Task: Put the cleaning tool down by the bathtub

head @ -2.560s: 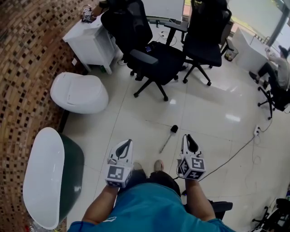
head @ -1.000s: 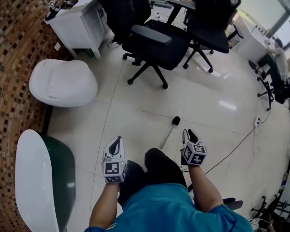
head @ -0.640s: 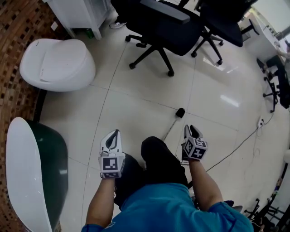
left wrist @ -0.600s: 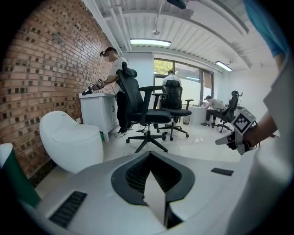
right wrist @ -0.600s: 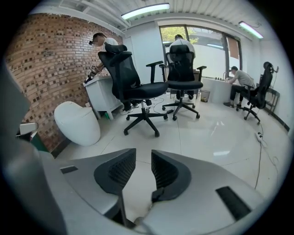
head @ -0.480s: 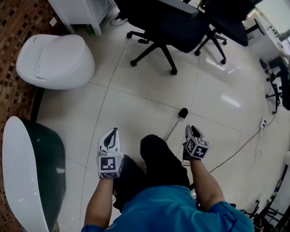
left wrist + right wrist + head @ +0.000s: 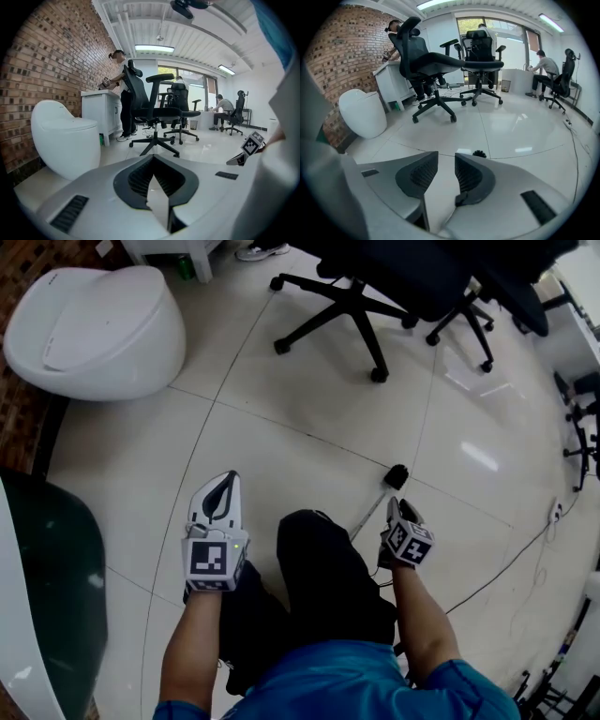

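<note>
Cleaning tool (image 7: 396, 477), a thin-handled brush with a black head, lay on the pale floor tiles (image 7: 281, 442). Its head sat just beyond the tips of the right gripper (image 7: 405, 510). Its handle ran back at a slant beside that gripper, toward the person's dark-trousered knee (image 7: 314, 559). The right gripper's jaws had just been opening and stood apart, with only bare floor between them. The left gripper (image 7: 225, 486) hung on the other side of the knees, its jaw tips meeting and nothing gripped. The bathtub (image 7: 47, 615) filled the head view's left edge, beyond the left gripper and well apart from the tool. A white toilet (image 7: 94, 320) stood farther up that side.

The head view alone showed the tool's handle and the bathtub. In the right gripper view (image 7: 446, 154) only the black head (image 7: 478, 153) peeked over the right-hand jaw, the handle hidden behind it. That view also took in the office chairs (image 7: 433, 61) and a seated person (image 7: 543, 70) by the windows. The left gripper view (image 7: 152, 157) showed none of the tool. It held the toilet (image 7: 65, 140) close by, a white cabinet (image 7: 101, 115) against the brick wall with a person (image 7: 123, 93) standing at it, and the right gripper's marker cube (image 7: 253, 143).
</note>
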Motion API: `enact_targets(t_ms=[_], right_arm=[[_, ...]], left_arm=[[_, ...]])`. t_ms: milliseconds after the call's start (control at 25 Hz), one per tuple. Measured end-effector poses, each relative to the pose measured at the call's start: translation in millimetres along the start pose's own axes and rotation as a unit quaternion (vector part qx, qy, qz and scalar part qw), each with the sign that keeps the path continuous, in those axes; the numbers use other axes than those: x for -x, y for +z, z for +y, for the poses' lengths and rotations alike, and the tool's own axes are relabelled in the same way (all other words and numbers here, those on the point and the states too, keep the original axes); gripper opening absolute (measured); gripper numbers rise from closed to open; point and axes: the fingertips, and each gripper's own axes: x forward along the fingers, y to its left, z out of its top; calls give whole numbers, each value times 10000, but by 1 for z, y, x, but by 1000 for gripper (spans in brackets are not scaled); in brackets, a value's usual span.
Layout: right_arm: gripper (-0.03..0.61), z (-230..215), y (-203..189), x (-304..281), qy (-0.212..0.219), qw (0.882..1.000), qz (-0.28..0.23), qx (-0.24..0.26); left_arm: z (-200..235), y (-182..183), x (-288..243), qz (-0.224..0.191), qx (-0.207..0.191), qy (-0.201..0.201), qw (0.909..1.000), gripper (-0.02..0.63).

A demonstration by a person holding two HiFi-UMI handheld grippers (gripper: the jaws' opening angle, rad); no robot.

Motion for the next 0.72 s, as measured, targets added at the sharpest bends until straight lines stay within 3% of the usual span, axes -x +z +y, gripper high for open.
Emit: enact_targets(t_ms=[320,560,720], right_arm=[[147,-27,-68,-77,-189,9987,464,-84],[147,-52,-124,-107,-411,9941,1005,42],[147,-61,-143,-124,-517,9916,1186,-83]], left_arm=[[-14,-47,-33,27,-47,-140,9999,-3],[-21,-53,-38,53,-296,-131,9995,-3],[-24,-55,-42,94,-186,-224,9995,-3]])
